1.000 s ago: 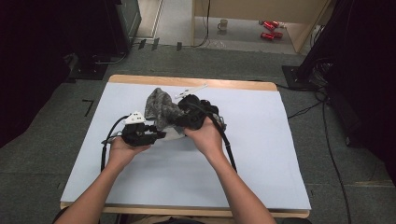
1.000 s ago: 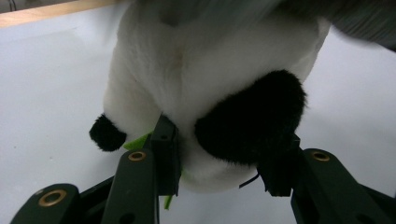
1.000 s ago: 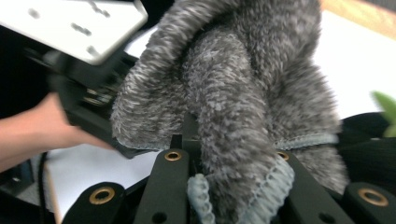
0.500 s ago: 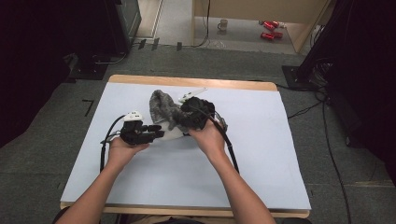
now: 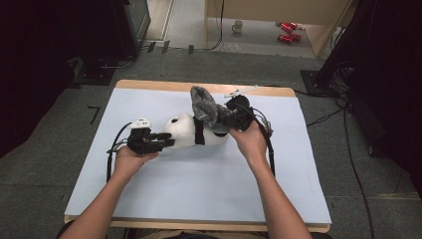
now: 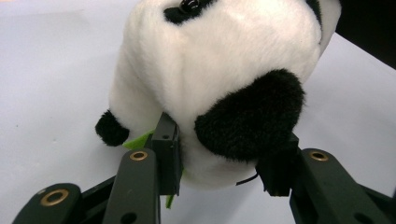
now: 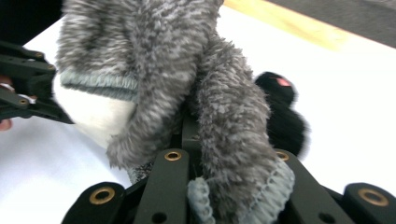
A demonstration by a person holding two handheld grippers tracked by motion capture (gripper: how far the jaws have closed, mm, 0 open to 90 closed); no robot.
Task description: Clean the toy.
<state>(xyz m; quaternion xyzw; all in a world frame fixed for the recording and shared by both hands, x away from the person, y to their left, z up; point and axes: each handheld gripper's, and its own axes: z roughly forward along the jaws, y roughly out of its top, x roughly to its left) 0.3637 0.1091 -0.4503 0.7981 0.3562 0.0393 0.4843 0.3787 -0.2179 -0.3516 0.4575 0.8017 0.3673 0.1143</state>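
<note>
The toy panda (image 5: 186, 132) lies mid-worktop, nearer the far edge, its head clamped in the left tool (image 5: 164, 142) while the right tool (image 5: 226, 119), pinched tight on the grey fuzzy sock (image 5: 206, 107), is peeling it off; next, a steady pull toward the far right corner.

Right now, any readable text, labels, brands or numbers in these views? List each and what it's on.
None readable.
Panda: no tag text; the green scrap beside the left gripper shows no print.
Grey sock in the right gripper: no label.
Red cans and mug on the floor: too small and blurred.
Black mark on the floor left of the table: a shape, not legible text.
</note>
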